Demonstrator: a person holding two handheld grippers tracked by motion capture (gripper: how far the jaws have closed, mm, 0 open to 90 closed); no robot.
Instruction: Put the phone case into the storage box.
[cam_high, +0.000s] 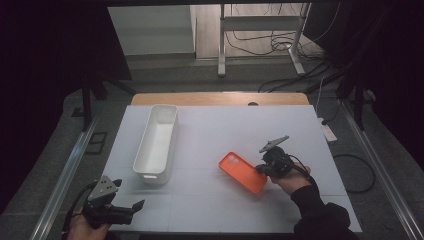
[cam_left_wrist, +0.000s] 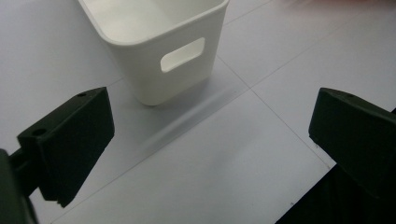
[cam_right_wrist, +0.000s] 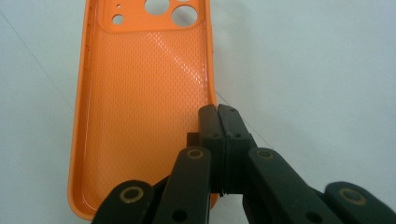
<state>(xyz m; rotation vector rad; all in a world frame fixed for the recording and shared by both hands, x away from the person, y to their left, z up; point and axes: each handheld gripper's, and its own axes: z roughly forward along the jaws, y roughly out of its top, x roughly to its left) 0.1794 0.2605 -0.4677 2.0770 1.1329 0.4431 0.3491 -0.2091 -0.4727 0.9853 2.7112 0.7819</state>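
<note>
The phone case (cam_high: 242, 171) lies open side up on the worktop (cam_high: 210, 135), right of the white bin (cam_high: 156, 143). The right tool (cam_right_wrist: 218, 122) pinches its long side wall. The left tool (cam_high: 131, 207), jaws wide, holds nothing near the front edge.

I work at a white table (cam_high: 210, 200) whose far edge is a strip of bare wood (cam_high: 220, 98). Beyond it the grey floor (cam_high: 240, 80) runs back to the metal legs of a stand (cam_high: 260, 45), with black cables (cam_high: 280, 45) tangled beneath it. A pale wall panel (cam_high: 150, 30) stands at the back left. Metal rails (cam_high: 65, 175) flank my table. Both sides of the room lie in darkness.
</note>
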